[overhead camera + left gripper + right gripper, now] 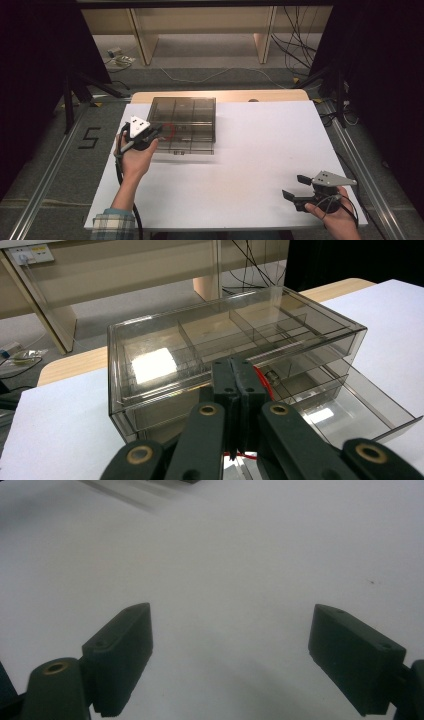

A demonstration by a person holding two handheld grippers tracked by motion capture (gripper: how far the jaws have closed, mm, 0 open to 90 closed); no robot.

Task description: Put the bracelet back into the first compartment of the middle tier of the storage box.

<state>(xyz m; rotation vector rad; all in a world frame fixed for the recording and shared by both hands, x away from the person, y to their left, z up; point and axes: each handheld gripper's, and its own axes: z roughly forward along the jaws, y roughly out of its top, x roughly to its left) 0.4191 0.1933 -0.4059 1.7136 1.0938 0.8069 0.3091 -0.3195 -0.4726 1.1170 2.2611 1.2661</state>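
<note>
A smoky clear drawer box (190, 111) with divided compartments stands on the left half of the white table top (250, 160). Its lowest drawer (367, 407) is pulled out toward the person. My left gripper (161, 131) is at the box's near left corner, in front of the drawers. Its jaws are shut (239, 371) on a thin red loop (169, 131), whose red line (260, 378) shows just behind the fingertips. A small metal piece (273, 375) lies in a middle drawer. My right gripper (295, 186) hovers open at the near right, its fingers (122, 650) apart over bare white surface.
The white board lies on a wooden table (220, 95) whose far edge shows behind the box. Metal rails (47, 175) run along both sides of the floor. Wooden shelving (200, 30) and loose cables (295, 45) are beyond the table.
</note>
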